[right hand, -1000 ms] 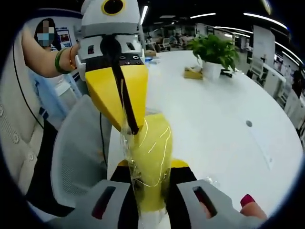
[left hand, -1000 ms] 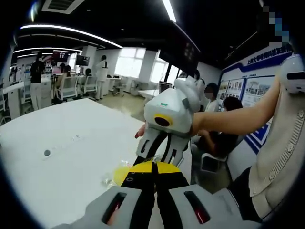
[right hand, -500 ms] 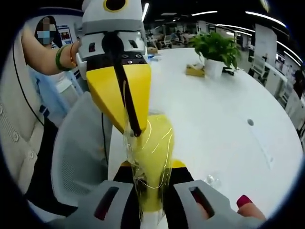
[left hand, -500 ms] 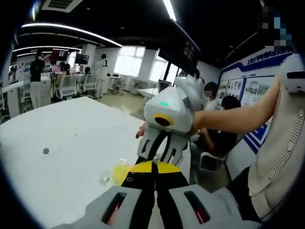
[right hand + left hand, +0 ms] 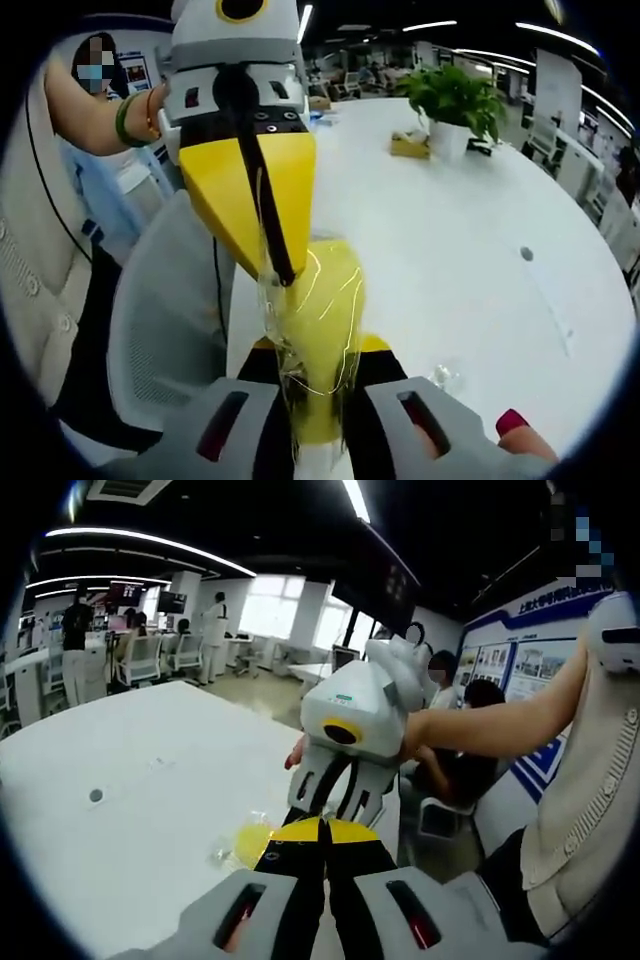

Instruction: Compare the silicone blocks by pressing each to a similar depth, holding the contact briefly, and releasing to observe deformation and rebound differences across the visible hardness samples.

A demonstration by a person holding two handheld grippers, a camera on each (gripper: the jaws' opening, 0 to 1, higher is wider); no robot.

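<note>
White tabletop (image 5: 480, 230) all round the jaws, broad and bare beyond them. Potted green plant (image 5: 452, 105) far ahead and to the right of the right gripper's jaws, with a small tan box (image 5: 406, 150) just beside the pot. Small dark round spot (image 5: 526, 254) in the tabletop, well off to the right of those jaws. Grey chair back (image 5: 165, 320) left of them, at the table edge. Desks, white chairs and standing people (image 5: 75, 630) far ahead and left of the left gripper's jaws; seated people (image 5: 480, 705) and a blue-and-white wall board (image 5: 520, 660) off to the right.

Yellow silicone block (image 5: 318, 330), wrapped in clear crinkled film, upright between the right gripper (image 5: 315, 385) jaws, pinched at its lower part, jaws narrow on it. Top of the block touching the yellow tips of the left gripper (image 5: 275, 265), which points down at it from above and in front, hiding part of the table behind. Left jaws pressed together, only a thin dark seam between them, some clear film caught at the tips.

Seen along the left gripper (image 5: 322, 825) jaws: yellow block (image 5: 255, 842) low and just left of the closed tips, right gripper (image 5: 335, 800) straight ahead, blocking the room behind. Bare forearm (image 5: 490, 730) reaching in from the right to that gripper. Red-nailed fingertip (image 5: 515, 420) at the lower right of the right jaws.
</note>
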